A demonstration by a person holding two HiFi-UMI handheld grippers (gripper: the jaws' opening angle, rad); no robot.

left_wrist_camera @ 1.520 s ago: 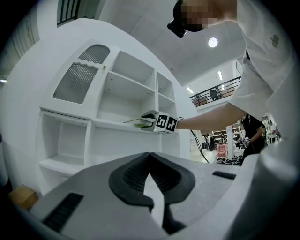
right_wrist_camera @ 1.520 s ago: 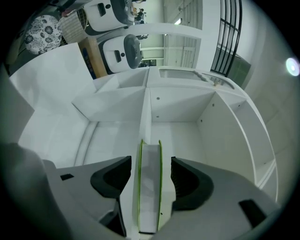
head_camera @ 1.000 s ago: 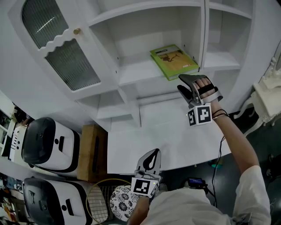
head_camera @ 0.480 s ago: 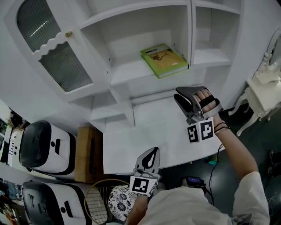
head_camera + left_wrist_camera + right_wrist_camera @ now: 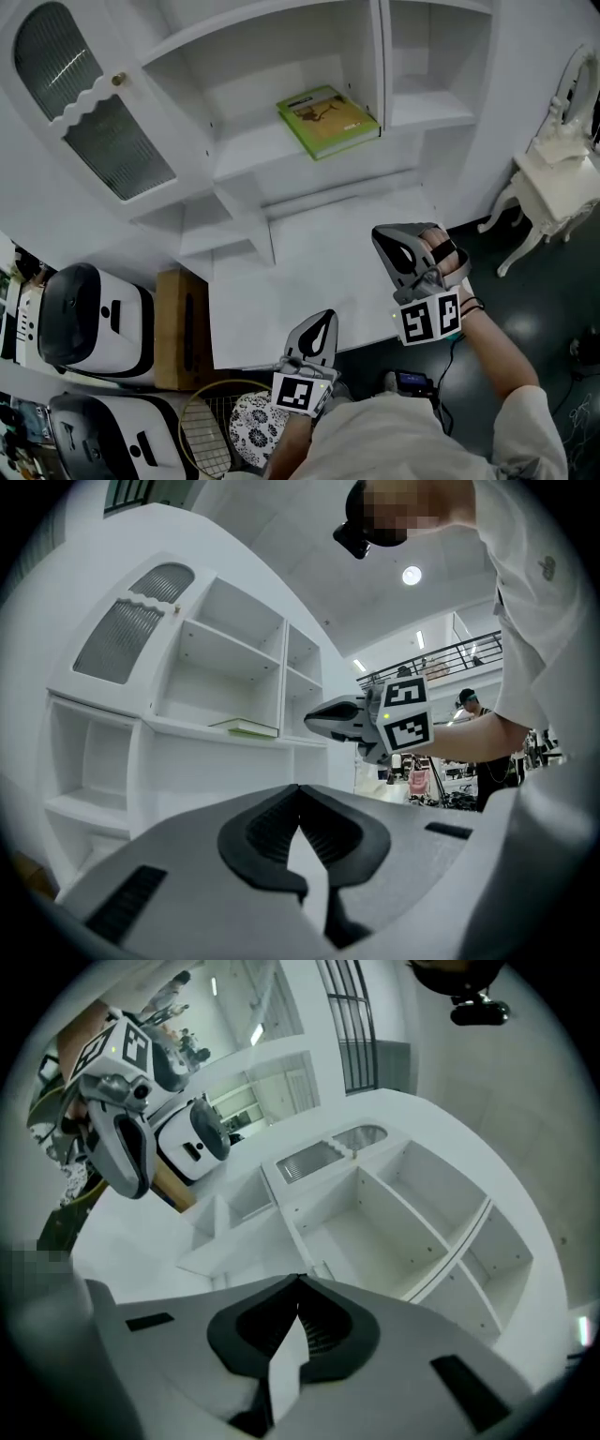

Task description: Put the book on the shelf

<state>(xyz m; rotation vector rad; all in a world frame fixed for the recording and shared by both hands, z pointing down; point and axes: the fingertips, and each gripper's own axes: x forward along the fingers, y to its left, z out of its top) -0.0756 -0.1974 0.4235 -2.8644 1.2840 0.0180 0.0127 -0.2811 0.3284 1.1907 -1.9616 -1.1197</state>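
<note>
Placement looking finished; only a clean retreat is remaining.
The thin green softcover book (image 5: 326, 120) is lying flat at the right end of the white cabinet shelf (image 5: 246, 150), by its front edge. The right tool (image 5: 386, 246), its jaws just closing on nothing, and the closed, empty left tool (image 5: 322, 330) are hovering over the white bench (image 5: 300, 267), so any pull-back should be staying low and clear of the book.

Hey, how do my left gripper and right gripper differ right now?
The right gripper is out over the white desk, toward the shelf; the left gripper sits back at the desk's front edge. The right gripper's marker cube shows two faces in the head view; the left gripper's shows one. Both are shut and empty, and neither touches the green book lying on the shelf.
</note>
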